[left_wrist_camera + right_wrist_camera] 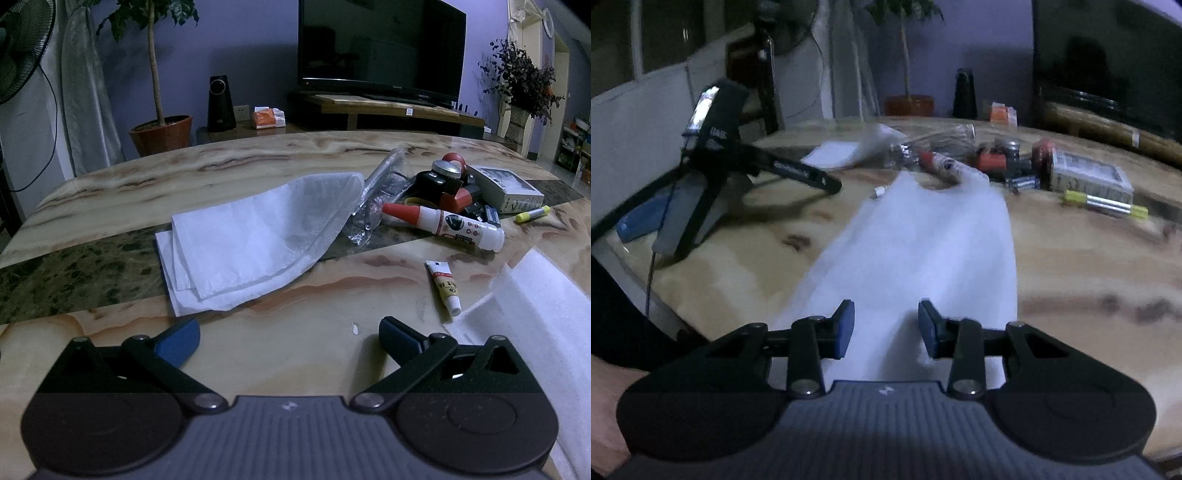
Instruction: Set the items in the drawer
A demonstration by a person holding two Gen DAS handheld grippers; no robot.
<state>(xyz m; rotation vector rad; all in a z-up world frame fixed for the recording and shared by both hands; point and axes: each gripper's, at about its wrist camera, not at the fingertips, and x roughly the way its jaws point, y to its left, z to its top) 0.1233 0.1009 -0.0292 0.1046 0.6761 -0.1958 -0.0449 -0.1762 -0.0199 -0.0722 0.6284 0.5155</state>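
Left gripper (290, 338) hovering low over the marble table (110, 177), blue fingertips (177, 343) spread wide apart and gripping nothing. Lying just ahead of it, a folded white cloth (251, 243), with a crinkled clear plastic bag (373, 195) touching the cloth's far right edge. Resting beyond the bag, a white glue bottle (447, 221) with a red cap, on its side against a pile of small items (450, 181) next to a grey box (506, 188). Sitting nearer, on bare marble, a small tube (445, 286), and farther right a yellow marker (532, 214).

Right gripper (886, 330) pointing along a long white foam sheet (923, 243), fingers parted, one on each side of the sheet's near end; blurring making it impossible to tell whether the pads are touching it. Standing at the left, the other gripper (713, 147) as a black frame above the tabletop. Showing no drawer in either view.
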